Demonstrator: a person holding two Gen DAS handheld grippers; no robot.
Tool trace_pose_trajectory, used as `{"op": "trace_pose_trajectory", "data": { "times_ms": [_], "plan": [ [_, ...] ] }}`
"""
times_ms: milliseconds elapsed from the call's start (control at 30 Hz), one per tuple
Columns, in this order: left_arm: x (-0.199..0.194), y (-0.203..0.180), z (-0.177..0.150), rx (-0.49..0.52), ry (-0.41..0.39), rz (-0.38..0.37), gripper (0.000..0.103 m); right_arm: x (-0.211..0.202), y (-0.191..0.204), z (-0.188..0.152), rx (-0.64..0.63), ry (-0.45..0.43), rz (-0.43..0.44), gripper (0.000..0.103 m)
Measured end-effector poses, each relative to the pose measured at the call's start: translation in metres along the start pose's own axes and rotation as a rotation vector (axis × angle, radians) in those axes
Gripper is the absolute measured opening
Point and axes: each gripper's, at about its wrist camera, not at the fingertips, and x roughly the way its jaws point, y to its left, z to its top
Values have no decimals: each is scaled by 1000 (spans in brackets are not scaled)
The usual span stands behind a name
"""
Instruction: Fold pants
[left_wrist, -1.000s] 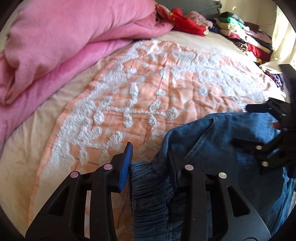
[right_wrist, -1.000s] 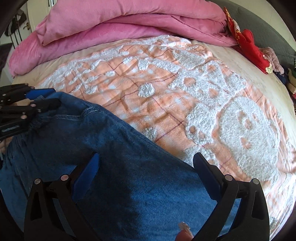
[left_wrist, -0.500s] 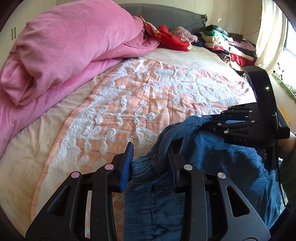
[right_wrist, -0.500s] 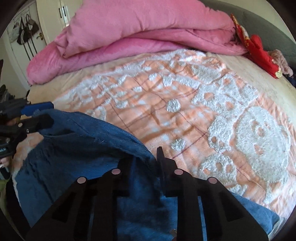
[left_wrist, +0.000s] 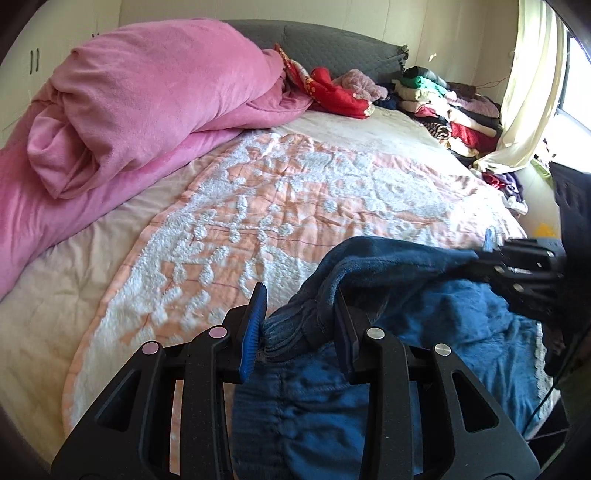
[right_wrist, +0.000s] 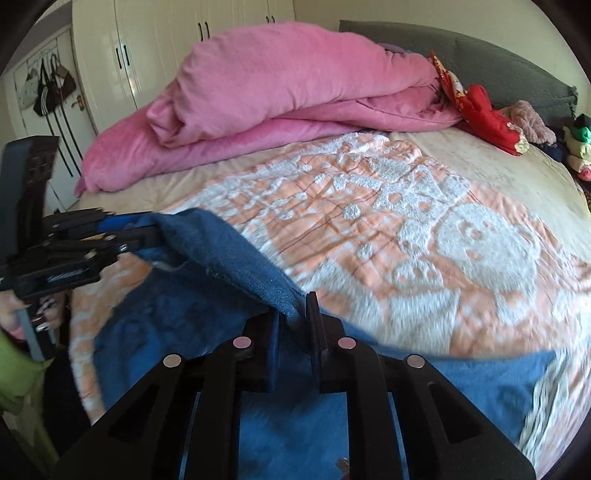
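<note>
Blue denim pants (left_wrist: 424, 317) lie at the near edge of the bed, their upper edge lifted off the blanket. My left gripper (left_wrist: 297, 314) is shut on the gathered waistband end of the pants. My right gripper (right_wrist: 291, 314) is shut on the other end of the lifted edge of the pants (right_wrist: 229, 254). The denim hangs stretched between the two grippers, above the rest of the pants. The right gripper also shows at the right of the left wrist view (left_wrist: 491, 254), and the left gripper at the left of the right wrist view (right_wrist: 140, 236).
An orange and white tufted blanket (left_wrist: 295, 199) covers the bed. A rolled pink duvet (left_wrist: 140, 110) lies along the far left. Red clothes (left_wrist: 332, 92) and a stack of folded clothes (left_wrist: 443, 107) lie by the grey headboard (right_wrist: 498, 70). A curtain (left_wrist: 524, 92) hangs at right.
My right gripper went from open above the pants to shut on the denim edge. Both grippers have since lifted that edge up off the blanket.
</note>
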Motion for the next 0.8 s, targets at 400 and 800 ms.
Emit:
{"op": "trace_pose_trajectory", "data": {
  "times_ms": [400,800],
  "plan": [
    [-40,-9,-47,4,14,0,26,-52,78,-73,92,-20,3,13],
    [-51,2,-109,-19,132,26,26,-30,133,-131,57,67,-35,13]
  ]
}}
